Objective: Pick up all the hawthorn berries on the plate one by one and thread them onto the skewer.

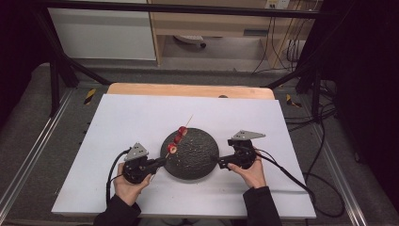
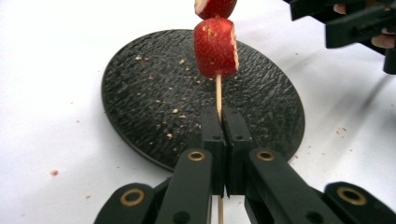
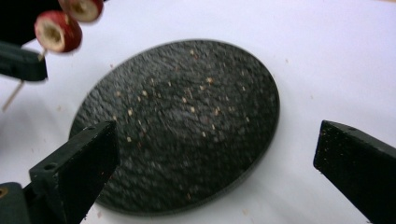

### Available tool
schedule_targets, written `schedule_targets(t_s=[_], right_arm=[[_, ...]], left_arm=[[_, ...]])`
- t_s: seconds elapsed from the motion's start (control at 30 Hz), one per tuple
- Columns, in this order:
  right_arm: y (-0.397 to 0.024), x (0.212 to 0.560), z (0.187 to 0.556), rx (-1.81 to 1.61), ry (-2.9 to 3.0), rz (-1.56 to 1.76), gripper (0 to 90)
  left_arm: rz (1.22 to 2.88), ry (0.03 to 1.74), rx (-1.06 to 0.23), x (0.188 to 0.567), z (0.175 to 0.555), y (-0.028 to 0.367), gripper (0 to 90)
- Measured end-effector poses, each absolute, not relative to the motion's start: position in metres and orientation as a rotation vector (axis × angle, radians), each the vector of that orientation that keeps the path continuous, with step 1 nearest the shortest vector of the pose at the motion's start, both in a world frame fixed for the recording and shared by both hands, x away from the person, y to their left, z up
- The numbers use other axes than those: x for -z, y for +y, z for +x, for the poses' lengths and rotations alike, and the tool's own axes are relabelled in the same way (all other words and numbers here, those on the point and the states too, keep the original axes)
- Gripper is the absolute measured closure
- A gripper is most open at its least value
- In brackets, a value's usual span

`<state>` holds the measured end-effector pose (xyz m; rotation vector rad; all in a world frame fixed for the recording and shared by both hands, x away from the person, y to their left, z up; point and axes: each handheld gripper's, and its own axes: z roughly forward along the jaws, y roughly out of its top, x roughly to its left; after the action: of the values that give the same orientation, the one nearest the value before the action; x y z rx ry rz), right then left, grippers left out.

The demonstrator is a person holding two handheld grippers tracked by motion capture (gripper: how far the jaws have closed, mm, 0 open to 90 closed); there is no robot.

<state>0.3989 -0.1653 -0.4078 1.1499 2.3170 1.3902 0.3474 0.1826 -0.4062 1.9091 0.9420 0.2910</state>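
The skewer (image 2: 218, 95) was gripped by the left fingers (image 2: 223, 122); the right fingers (image 3: 212, 154) were open, empty. Laying it on the plate (image 1: 197, 160) seemed next.

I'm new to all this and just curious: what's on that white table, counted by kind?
Red fruit pieces on the skewer: 3
Wooden skewer: 1
Black round plate: 1
Hand-held grippers: 2, the left gripper shut on the skewer, the right gripper open
Total: 7
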Motion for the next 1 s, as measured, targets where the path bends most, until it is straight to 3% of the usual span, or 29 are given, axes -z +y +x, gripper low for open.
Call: schedule_targets(t_s=[1.0], right_arm=[[-0.244,0.449,0.367,-1.222,2.378,1.157,1.7]], left_arm=[[2.119,0.998,-0.257,0.400,0.376,0.169,88.9]])
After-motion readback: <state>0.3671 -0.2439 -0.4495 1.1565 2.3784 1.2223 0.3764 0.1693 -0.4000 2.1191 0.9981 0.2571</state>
